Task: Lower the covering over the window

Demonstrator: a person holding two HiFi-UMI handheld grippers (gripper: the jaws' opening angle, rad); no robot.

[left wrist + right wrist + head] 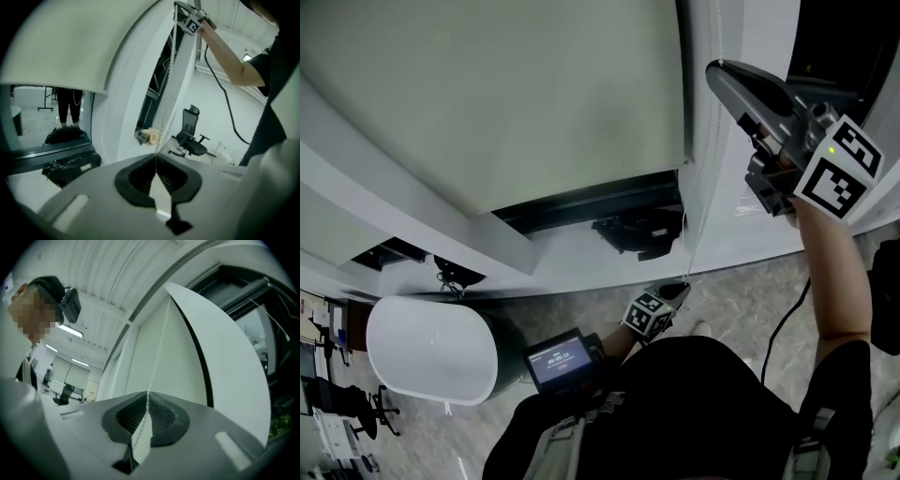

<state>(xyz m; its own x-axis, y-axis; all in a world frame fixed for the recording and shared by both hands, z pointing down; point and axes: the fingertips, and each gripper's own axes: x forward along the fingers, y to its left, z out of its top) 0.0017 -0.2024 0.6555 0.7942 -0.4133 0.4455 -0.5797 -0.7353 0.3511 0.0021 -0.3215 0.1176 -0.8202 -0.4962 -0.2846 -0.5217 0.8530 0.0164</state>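
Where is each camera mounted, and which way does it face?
Head view: on the person's head, facing steeply down past the blind to the floor; shows the right forearm, left tool low, right tool raised.
Left gripper view: on the left tool, facing along its shut jaws toward the office chair; shows the right forearm.
Right gripper view: on the right tool, facing up toward the ceiling; shows the person's head.
Shared: all three show the bead cord both tools grip.

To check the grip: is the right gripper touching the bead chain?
Touching. The right gripper view shows the right gripper with its fingers closed on the bead chain.
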